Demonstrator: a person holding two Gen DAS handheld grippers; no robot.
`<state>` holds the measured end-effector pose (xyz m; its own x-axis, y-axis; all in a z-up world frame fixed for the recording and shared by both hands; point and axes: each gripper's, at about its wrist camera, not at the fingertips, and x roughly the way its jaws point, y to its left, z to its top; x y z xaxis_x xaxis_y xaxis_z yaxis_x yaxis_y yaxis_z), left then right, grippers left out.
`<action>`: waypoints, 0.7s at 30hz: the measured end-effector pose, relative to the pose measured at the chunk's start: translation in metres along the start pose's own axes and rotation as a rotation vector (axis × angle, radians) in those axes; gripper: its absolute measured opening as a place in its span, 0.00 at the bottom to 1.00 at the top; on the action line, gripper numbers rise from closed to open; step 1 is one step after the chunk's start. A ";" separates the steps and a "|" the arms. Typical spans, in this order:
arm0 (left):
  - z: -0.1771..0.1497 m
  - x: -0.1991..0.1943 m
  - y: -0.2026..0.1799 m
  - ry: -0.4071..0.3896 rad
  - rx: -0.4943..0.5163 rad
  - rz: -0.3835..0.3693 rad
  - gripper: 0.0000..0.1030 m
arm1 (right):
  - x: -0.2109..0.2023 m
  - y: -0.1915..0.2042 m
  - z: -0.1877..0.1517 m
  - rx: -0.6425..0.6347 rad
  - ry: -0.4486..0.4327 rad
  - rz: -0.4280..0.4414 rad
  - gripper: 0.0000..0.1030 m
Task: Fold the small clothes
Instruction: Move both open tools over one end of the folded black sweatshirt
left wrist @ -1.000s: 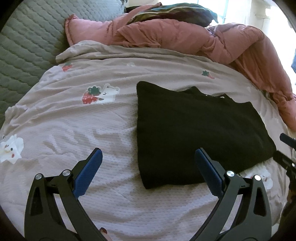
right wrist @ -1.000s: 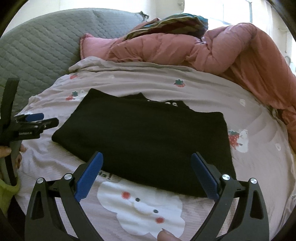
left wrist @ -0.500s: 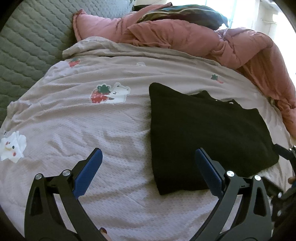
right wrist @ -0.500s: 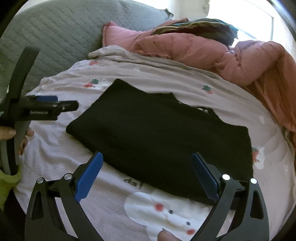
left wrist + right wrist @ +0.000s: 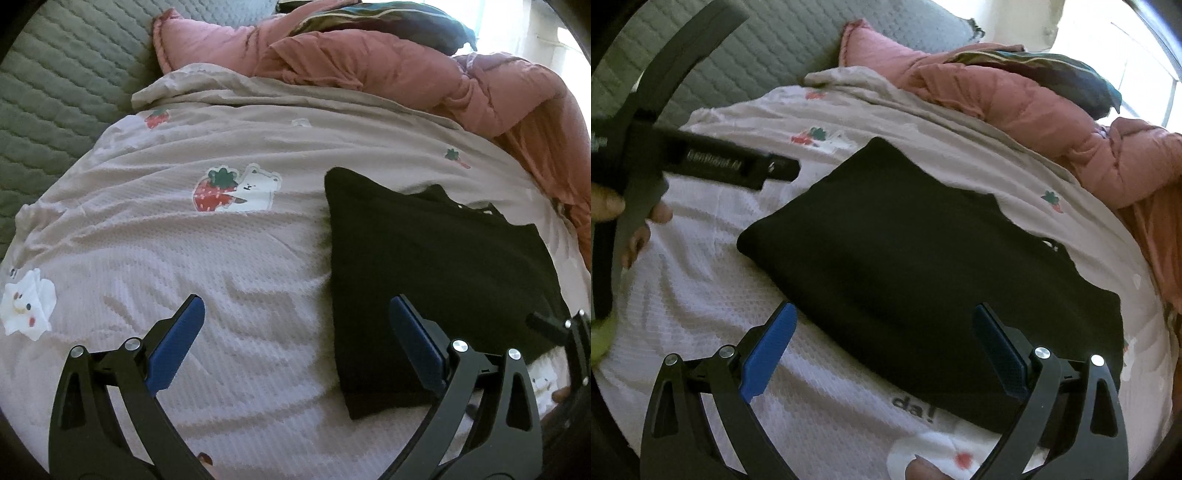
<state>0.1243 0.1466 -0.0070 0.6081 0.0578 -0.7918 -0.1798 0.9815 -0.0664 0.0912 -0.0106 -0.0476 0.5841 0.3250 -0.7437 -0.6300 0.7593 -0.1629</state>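
Note:
A black garment (image 5: 432, 273) lies folded flat into a rectangle on the pale printed bedspread (image 5: 221, 266); in the right wrist view the same black garment (image 5: 923, 266) fills the middle. My left gripper (image 5: 295, 314) is open and empty, hovering over bare bedspread beside the garment's left edge. Its right fingertip sits over the garment's near left corner. My right gripper (image 5: 884, 321) is open and empty above the garment's near edge. The left gripper's body (image 5: 701, 162), held by a hand, shows at the left of the right wrist view.
A pink duvet (image 5: 406, 74) is bunched along the far side and right of the bed, with a dark striped cushion (image 5: 388, 26) on top. A grey quilted headboard (image 5: 55, 74) rises at the far left. The bedspread carries strawberry and bear prints (image 5: 236, 188).
Both grippers have shifted left across the bed, so the garment now sits further right in each view. The left gripper looms closer in the right wrist view. Both stay open.

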 end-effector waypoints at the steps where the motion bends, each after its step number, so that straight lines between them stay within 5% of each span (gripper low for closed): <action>1: 0.002 0.002 0.001 0.003 -0.004 0.002 0.91 | 0.003 0.002 0.001 -0.008 0.003 -0.001 0.93; 8: 0.014 0.019 0.006 0.035 -0.027 -0.012 0.91 | 0.018 0.018 0.006 -0.073 0.014 0.003 0.93; 21: 0.056 0.055 -0.004 0.057 -0.023 0.005 0.91 | 0.051 0.032 0.013 -0.164 0.009 -0.118 0.94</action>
<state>0.2013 0.1561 -0.0161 0.5625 0.0512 -0.8252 -0.2008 0.9767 -0.0763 0.1075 0.0376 -0.0822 0.6546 0.2334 -0.7190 -0.6328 0.6896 -0.3522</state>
